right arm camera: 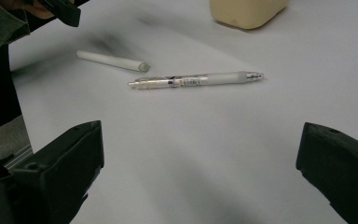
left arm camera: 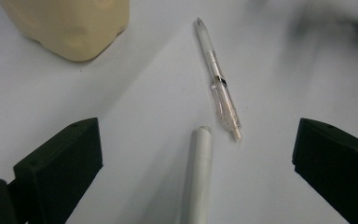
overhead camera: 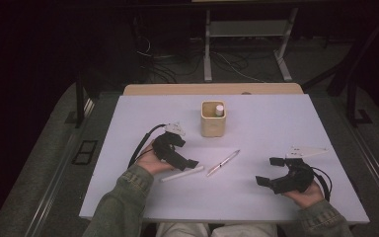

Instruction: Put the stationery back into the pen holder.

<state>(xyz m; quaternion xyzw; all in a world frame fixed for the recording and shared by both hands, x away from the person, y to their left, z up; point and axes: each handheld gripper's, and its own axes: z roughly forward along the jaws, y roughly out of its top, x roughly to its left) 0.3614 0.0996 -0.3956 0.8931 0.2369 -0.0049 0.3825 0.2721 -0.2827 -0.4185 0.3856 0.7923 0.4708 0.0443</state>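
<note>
Left gripper view shows the left gripper point(left arm camera: 193, 172) spread wide and empty, straddling the white marker point(left arm camera: 200, 175) lying flat on the desk point(left arm camera: 121, 107), apparently lined up to grab it. The right gripper point(overhead camera: 271, 171) waits gaping, holding nothing.

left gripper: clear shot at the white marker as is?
Probably yes. The left gripper is open, and the white marker lies on the table between its jaws with nothing on it. The clear pen lies close beside the marker's tip, apart from it, and might get nudged.
</note>
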